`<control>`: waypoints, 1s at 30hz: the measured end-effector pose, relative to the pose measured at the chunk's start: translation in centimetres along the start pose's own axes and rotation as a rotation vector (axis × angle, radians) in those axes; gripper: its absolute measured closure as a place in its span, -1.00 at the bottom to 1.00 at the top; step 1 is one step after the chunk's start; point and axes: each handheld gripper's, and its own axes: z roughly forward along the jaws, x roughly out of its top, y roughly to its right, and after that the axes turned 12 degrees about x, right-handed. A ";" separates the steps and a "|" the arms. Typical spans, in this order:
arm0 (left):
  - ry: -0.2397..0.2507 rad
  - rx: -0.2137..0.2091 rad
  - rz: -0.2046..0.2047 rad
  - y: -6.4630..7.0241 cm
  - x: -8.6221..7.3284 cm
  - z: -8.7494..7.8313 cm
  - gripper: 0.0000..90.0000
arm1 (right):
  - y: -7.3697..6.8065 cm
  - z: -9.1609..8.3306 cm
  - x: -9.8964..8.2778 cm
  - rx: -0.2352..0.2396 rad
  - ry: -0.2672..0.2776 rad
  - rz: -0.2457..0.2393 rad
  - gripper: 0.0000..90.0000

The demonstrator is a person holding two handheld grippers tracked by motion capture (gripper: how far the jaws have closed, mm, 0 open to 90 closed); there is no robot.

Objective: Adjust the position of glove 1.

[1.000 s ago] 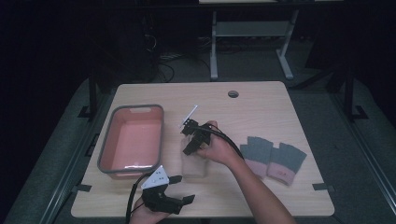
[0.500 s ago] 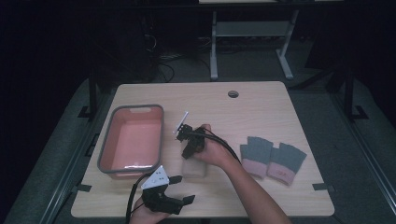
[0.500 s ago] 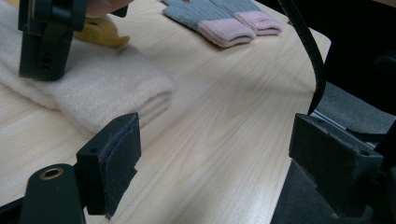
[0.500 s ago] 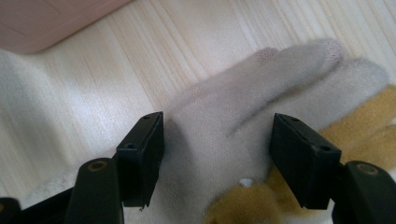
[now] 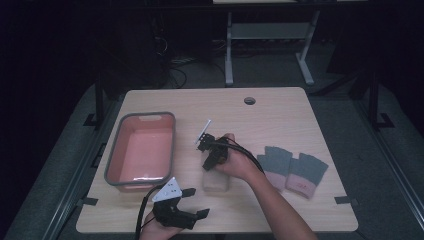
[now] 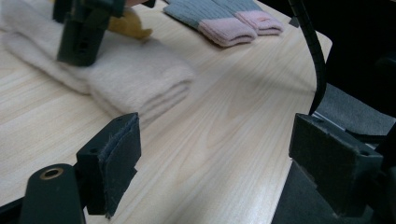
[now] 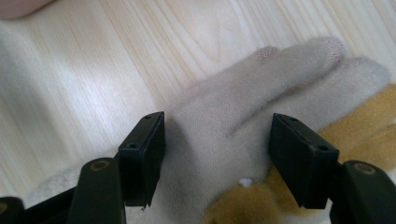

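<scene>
Dark floor surrounds your pale wooden tabletop [image 5: 300, 110], where the cream glove [image 5: 216, 181] lies near the front edge, right of the pink tub [image 5: 141, 150]. Your right hand-held gripper [image 5: 209, 164] hangs directly over it, jaws spread and straddling the fabric without pinching; its fingers run away from you. Your left hand-held gripper [image 5: 192, 218] waits nearby, also spread, empty. The right gripper view reveals yellow patches [image 7: 364, 116] unseen from above.

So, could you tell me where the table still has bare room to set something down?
The far strip between the pink bin and the cable hole is bare, as is the near right corner below the grey gloves. The middle is crowded around the cream gloves and right gripper.
</scene>
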 end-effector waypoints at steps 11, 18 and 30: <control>-0.007 -0.002 -0.015 0.2 0.4 0.7 -0.63 | 0.4 -0.8 -1.4 0.015 0.030 0.031 -0.19; -0.006 0.001 -0.076 -0.2 1.4 1.3 -0.63 | 0.9 -2.9 -3.2 0.089 0.138 0.102 -0.20; -0.042 0.024 -0.145 -0.7 3.4 3.2 -0.63 | 1.6 -5.4 -6.6 0.132 0.264 0.202 -0.19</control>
